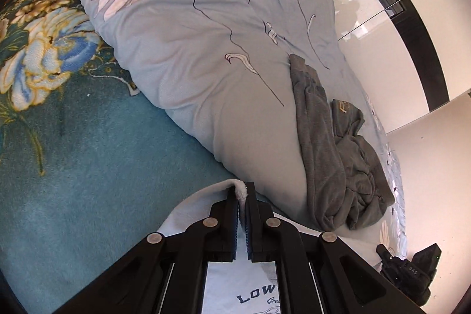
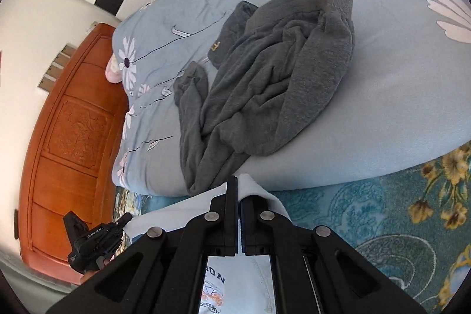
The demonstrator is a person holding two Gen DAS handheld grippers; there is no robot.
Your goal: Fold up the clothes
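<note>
A white T-shirt [image 1: 235,290] with dark blue lettering lies on the teal blanket below both grippers. My left gripper [image 1: 242,190] is shut on a folded edge of the shirt. My right gripper [image 2: 239,184] is shut on another edge of the same shirt [image 2: 253,187]. A crumpled grey garment [image 1: 332,155] lies on the light blue quilt; it also shows in the right wrist view [image 2: 270,84], just beyond my right gripper. Each gripper shows in the other's view: the right one [image 1: 409,270], the left one [image 2: 94,240].
A bulky light blue quilt with white daisies [image 1: 206,49] fills the far side of the bed. A teal floral blanket [image 1: 73,152] covers the bed under the shirt. A carved orange wooden headboard [image 2: 73,137] stands at the left of the right wrist view.
</note>
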